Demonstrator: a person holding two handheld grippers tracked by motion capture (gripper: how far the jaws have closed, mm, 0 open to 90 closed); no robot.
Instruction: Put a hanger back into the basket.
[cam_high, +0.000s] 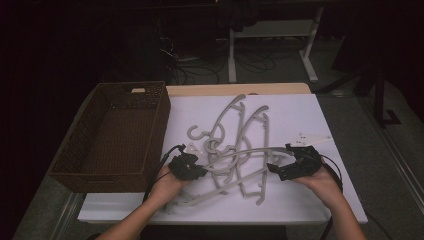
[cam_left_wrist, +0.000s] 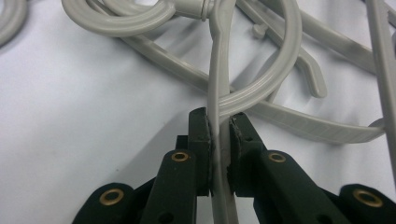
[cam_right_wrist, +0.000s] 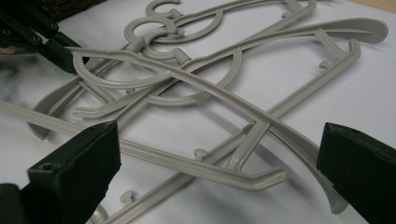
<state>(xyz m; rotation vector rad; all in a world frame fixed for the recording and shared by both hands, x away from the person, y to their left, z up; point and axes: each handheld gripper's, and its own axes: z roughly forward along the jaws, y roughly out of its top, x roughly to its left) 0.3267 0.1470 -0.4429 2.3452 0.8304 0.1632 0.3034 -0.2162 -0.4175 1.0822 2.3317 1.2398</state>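
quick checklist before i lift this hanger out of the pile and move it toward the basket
1. Left gripper clamped on the hanger: ok, pads pinch its thin arm.
2. Right gripper on the same hanger: not ok, its jaws stand wide apart around the far end, pads not touching.
3. Hanger free of the pile: not ok, other hangers cross under it and a hook loops beside the gripped arm.
4. Basket ready: ok, it sits left of the pile and looks empty.
5. Path to the basket: ok, only bare white table top and the basket's near wall lie between.
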